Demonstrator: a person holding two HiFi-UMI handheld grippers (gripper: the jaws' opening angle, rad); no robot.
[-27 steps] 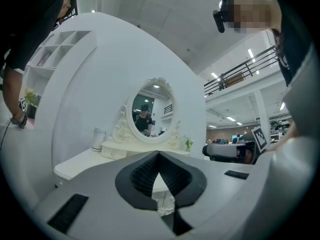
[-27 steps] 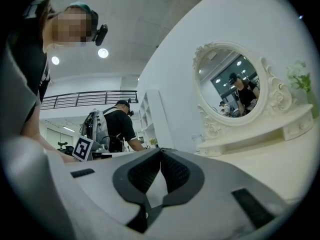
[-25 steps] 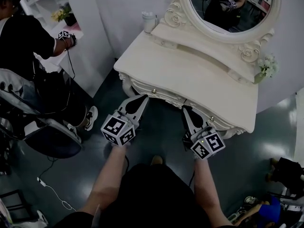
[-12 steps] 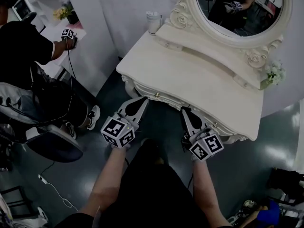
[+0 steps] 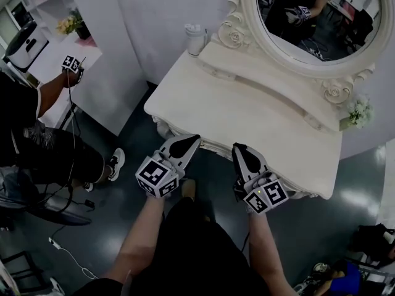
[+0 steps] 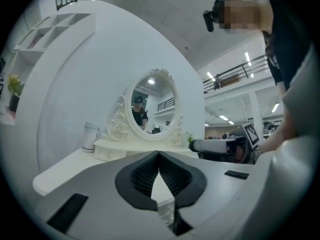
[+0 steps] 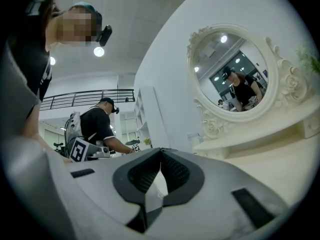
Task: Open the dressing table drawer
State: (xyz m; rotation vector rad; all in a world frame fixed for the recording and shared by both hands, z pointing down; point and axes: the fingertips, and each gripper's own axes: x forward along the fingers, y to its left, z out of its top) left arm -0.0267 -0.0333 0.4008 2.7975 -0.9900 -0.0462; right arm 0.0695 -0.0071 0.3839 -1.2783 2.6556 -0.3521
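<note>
The cream dressing table [image 5: 247, 113] with its oval mirror [image 5: 315, 17] stands ahead of me. Its drawer fronts sit under the carved front edge [image 5: 213, 145], and the overhang hides most of them in the head view. My left gripper [image 5: 196, 138] points at the left part of that edge, its tips right at it. My right gripper [image 5: 237, 147] lies beside it, tips just under the edge. In the left gripper view the left gripper [image 6: 159, 154] has its jaws together with nothing between them. The right gripper [image 7: 160, 150] looks the same in its own view.
A white jar [image 5: 194, 39] stands at the table's back left and a small flower sprig [image 5: 360, 111] at its right end. A white partition [image 5: 117, 54] rises left of the table. A person in black [image 5: 37, 140] with a marker cube [image 5: 70, 62] stands farther left.
Both grippers have moved forward to the table's front edge, which now covers the drawer knobs seen before. The person at the left has shifted away to the left.
</note>
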